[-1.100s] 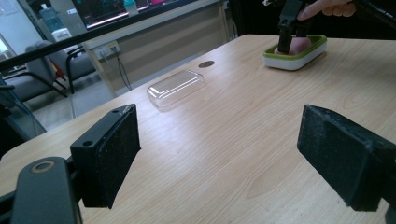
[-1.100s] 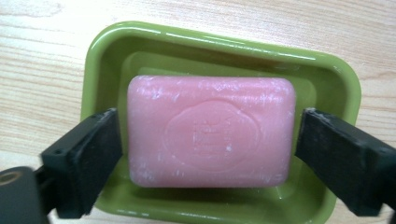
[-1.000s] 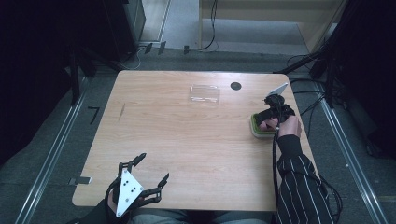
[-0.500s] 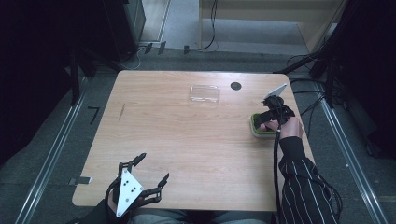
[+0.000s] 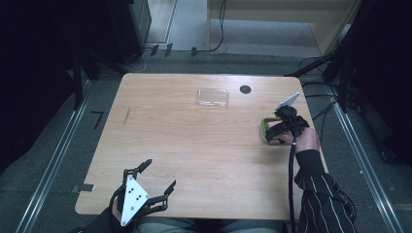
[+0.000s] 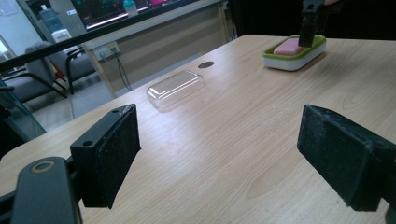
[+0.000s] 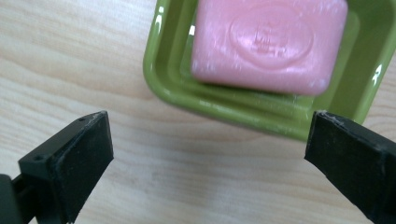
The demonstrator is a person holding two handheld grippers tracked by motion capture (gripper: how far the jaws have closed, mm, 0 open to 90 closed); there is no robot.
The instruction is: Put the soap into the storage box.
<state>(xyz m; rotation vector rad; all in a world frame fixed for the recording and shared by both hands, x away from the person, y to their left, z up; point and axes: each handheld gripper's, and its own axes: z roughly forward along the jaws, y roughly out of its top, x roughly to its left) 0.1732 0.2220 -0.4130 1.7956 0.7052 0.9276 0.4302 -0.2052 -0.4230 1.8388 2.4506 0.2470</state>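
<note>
Right gripper view shows me my right claw [image 7: 210,163] wide open above the pink soap [image 7: 270,44] in its green dish [image 7: 168,79]. My left claw [image 5: 148,187] is open too, low over the table [image 5: 194,145].

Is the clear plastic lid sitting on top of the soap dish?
No, the clear lid lies alone on the table, apart from the green dish with the pink soap.
</note>
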